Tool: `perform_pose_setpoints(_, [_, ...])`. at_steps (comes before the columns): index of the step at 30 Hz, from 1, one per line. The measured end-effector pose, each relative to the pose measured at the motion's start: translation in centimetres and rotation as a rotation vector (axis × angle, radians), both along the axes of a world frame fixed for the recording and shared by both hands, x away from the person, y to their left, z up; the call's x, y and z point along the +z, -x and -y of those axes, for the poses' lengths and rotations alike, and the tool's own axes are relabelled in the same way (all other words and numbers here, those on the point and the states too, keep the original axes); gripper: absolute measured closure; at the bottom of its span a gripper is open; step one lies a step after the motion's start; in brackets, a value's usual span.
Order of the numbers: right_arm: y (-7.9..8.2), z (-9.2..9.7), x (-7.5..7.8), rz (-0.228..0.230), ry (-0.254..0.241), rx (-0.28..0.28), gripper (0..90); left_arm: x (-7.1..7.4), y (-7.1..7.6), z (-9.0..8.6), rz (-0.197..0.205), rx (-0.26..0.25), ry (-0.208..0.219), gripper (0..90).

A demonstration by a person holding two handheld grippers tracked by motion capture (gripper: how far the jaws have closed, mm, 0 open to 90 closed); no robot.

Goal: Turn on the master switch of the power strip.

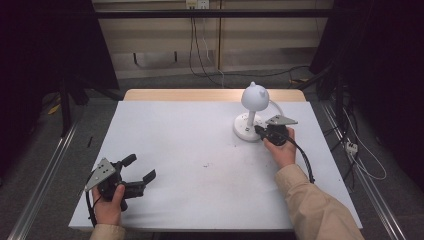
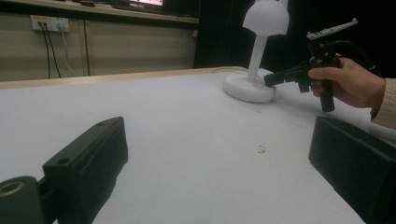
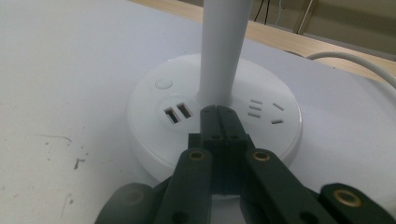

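A white desk lamp (image 1: 254,98) with a domed head stands on a round base (image 1: 243,131) at the table's right back. Its base (image 3: 149,135) carries two USB ports (image 3: 177,113), a small round button (image 3: 163,85) and socket slots (image 3: 266,109). My right gripper (image 3: 219,115) is shut with nothing between its jaws, its tips over the base at the foot of the stem (image 3: 223,51); whether they touch it I cannot tell. My left gripper (image 1: 140,168) is held near the front left corner, open and empty. The left gripper view has the lamp (image 2: 256,51) and the right gripper (image 2: 276,78) far off.
A white sheet (image 1: 200,155) covers the table, with a strip of bare wood (image 1: 180,95) along the back edge. The lamp's white cable (image 3: 350,58) loops behind its base. Dark floor cables (image 1: 360,160) lie right of the table. A small dark speck (image 2: 261,149) marks the middle.
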State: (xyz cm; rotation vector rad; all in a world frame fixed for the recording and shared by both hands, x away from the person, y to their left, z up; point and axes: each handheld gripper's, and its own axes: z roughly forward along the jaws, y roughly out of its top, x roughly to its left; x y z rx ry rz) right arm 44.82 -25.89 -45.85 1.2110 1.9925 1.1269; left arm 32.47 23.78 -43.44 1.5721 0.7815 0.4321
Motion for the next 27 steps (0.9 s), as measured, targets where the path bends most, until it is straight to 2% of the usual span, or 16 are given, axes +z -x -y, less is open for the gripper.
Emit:
perform_pose_setpoints(15, [-0.03,-0.19,0.08,-0.006,0.021,-0.004,90.0,-0.04,-0.02,0.05,-0.001,0.001,-0.003,4.3])
perform_pose_setpoints(27, [-0.03,-0.05,-0.02,-0.009,-0.005,-0.009,90.0,-0.13,-0.04,0.06,-0.004,0.005,-0.002,4.3])
